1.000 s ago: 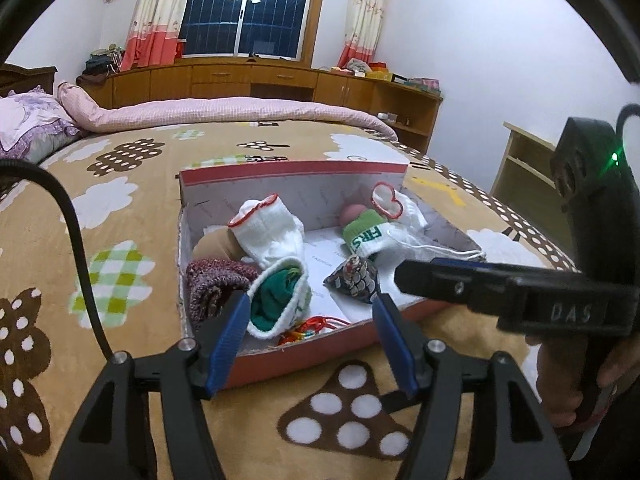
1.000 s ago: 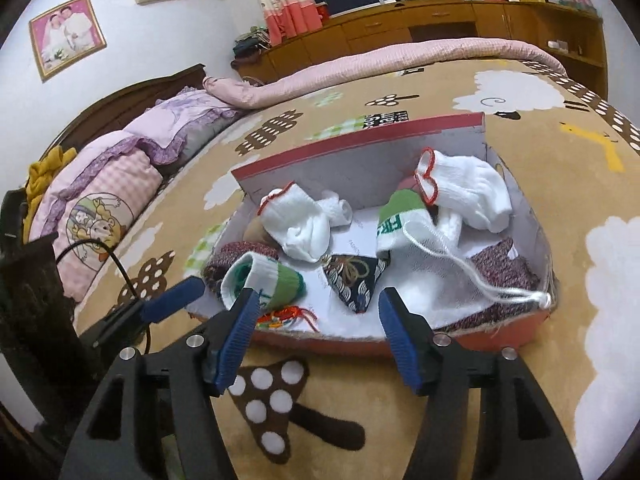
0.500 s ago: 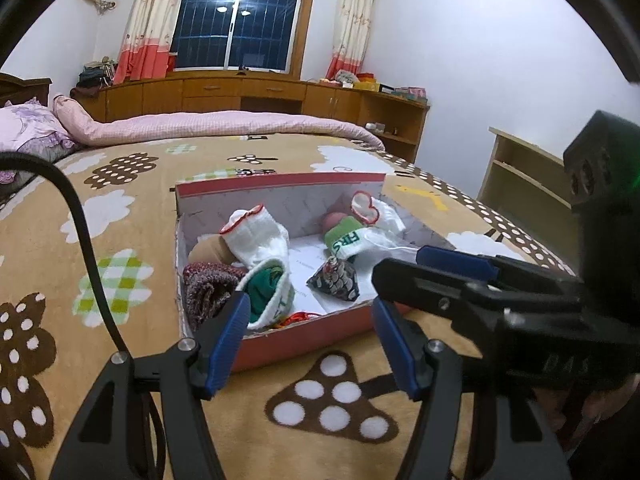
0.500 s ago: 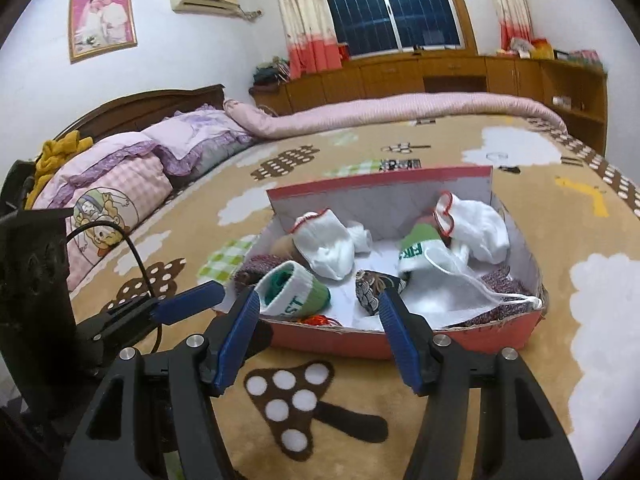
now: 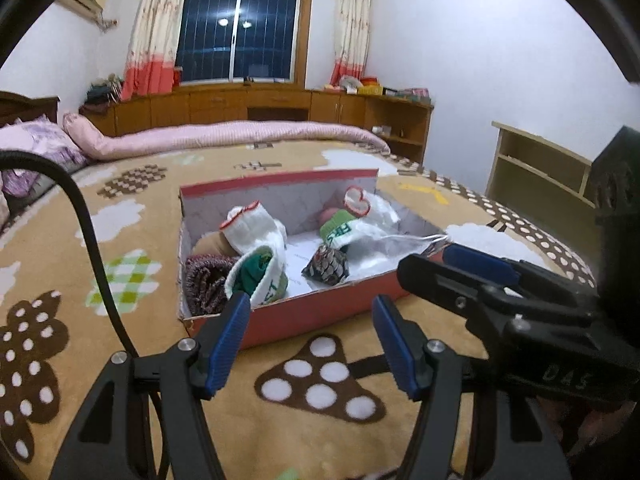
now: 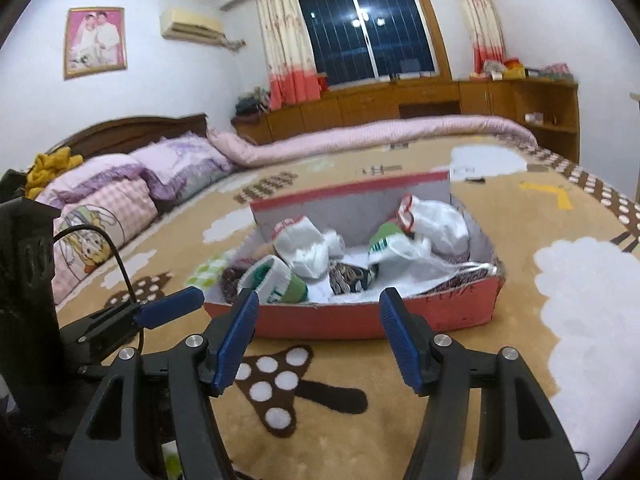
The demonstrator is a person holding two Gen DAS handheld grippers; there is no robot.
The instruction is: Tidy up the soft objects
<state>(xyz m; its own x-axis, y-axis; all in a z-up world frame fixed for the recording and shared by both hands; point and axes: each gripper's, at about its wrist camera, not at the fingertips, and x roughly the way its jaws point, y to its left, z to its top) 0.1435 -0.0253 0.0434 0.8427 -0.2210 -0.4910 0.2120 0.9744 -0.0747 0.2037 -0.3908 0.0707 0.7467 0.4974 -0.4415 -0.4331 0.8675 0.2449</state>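
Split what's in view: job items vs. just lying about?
Job:
- red box
- white socks
- green-cuffed sock
- maroon knit
- patterned pouch
- mesh bag
- both grippers, open and empty: left, right

Lying about:
- pillows
- pink quilt
- cabinets
- wall photo

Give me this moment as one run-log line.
left gripper: open, empty | right gripper: open, empty | red box: on bed blanket, holds rolled socks | both grippers short of box
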